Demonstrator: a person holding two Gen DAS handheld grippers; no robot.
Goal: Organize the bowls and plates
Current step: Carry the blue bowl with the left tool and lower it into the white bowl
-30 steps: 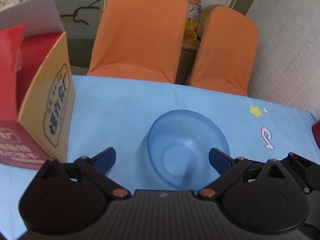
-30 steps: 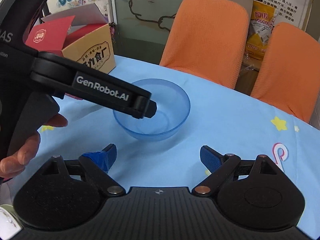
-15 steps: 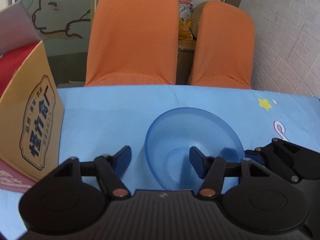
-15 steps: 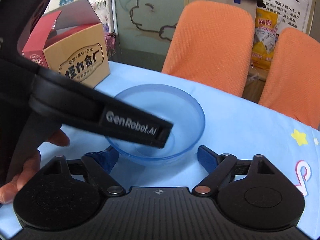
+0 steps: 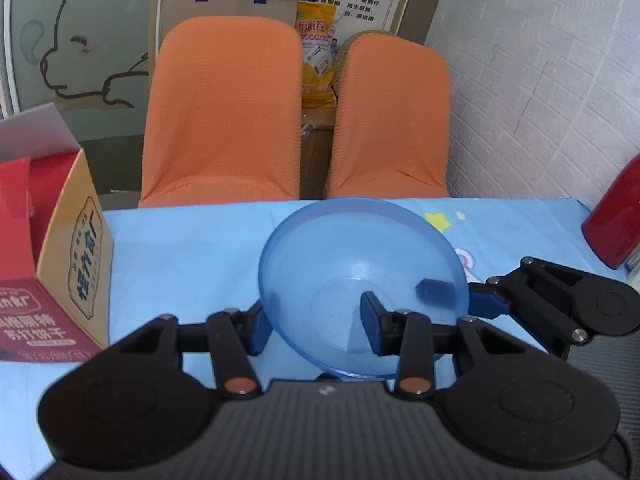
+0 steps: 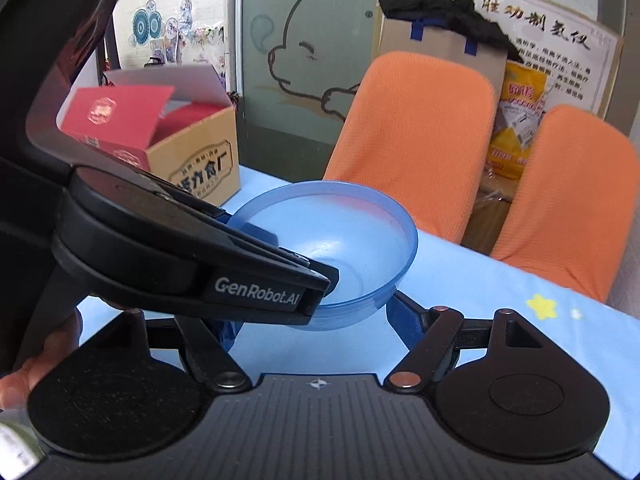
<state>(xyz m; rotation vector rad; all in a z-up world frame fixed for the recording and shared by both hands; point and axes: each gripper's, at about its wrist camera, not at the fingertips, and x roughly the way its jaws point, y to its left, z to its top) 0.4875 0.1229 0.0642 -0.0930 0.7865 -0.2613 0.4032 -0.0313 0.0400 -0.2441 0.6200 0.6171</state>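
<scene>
A translucent blue bowl [image 5: 360, 264] is held up off the light blue tablecloth [image 5: 180, 248]. My left gripper [image 5: 316, 322] is shut on the bowl's near left rim, one finger outside the wall and one inside. The bowl also shows in the right wrist view [image 6: 340, 240], with the left gripper's body across its left side. My right gripper [image 6: 316, 320] sits under and just in front of the bowl with its jaws spread; its fingertips [image 6: 404, 320] do not clamp anything.
An open red and tan cardboard box [image 5: 60, 272] stands on the table at the left. Two orange chairs [image 5: 224, 112] stand behind the table. A red container [image 5: 616, 216] is at the right edge.
My left gripper closed on the bowl's rim and lifted it off the table. The right gripper moved in beneath the bowl.
</scene>
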